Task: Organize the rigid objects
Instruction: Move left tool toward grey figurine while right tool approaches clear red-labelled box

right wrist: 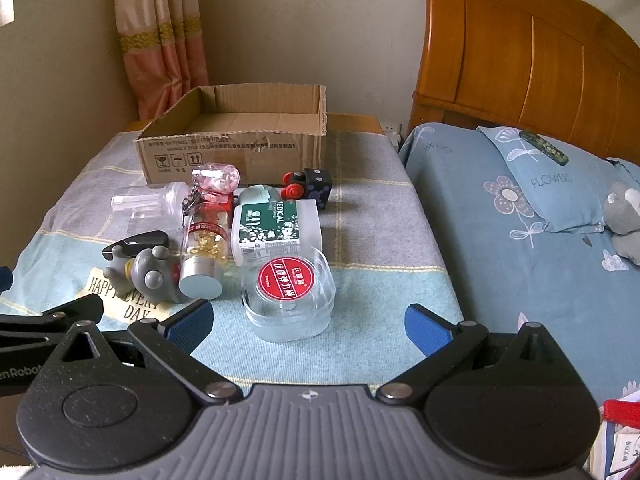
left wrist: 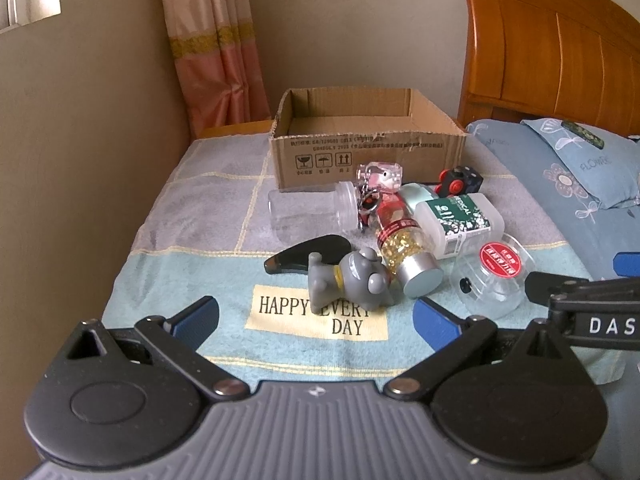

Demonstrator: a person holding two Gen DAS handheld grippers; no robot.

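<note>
Left wrist view shows the left tool (left wrist: 316, 314) spread wide and empty, hovering over the near edge of a towel-covered counter (left wrist: 192, 240) beside a bed (right wrist: 520, 240); the right wrist view shows the right tool (right wrist: 308, 320) equally wide and holding nothing. An open cardboard box (left wrist: 360, 160) sits at the far edge of the counter, apparently empty inside. In front of it, around the middle of the counter, the loose things lie in a tight heap: a gray toy figure (left wrist: 352, 280) on its side nearest the left tool, a black curved piece (left wrist: 308, 254) just behind it, a clear jar (left wrist: 308, 212) lying down, a bottle of gold capsules (left wrist: 404, 248) with a metal cap, a white medical bottle (left wrist: 460, 216), a pink keychain charm (left wrist: 380, 178), a black and red cube toy (left wrist: 460, 180), and a clear tub with a red label (right wrist: 290, 300) nearest the right tool. All look light and stiff. The clear plastics are probably slick, so the tub is best taken across its flat sides. The capsule bottle may be glass and would roll; grip its body squarely. The toy figure offers a narrow torso for a firm hold.
</note>
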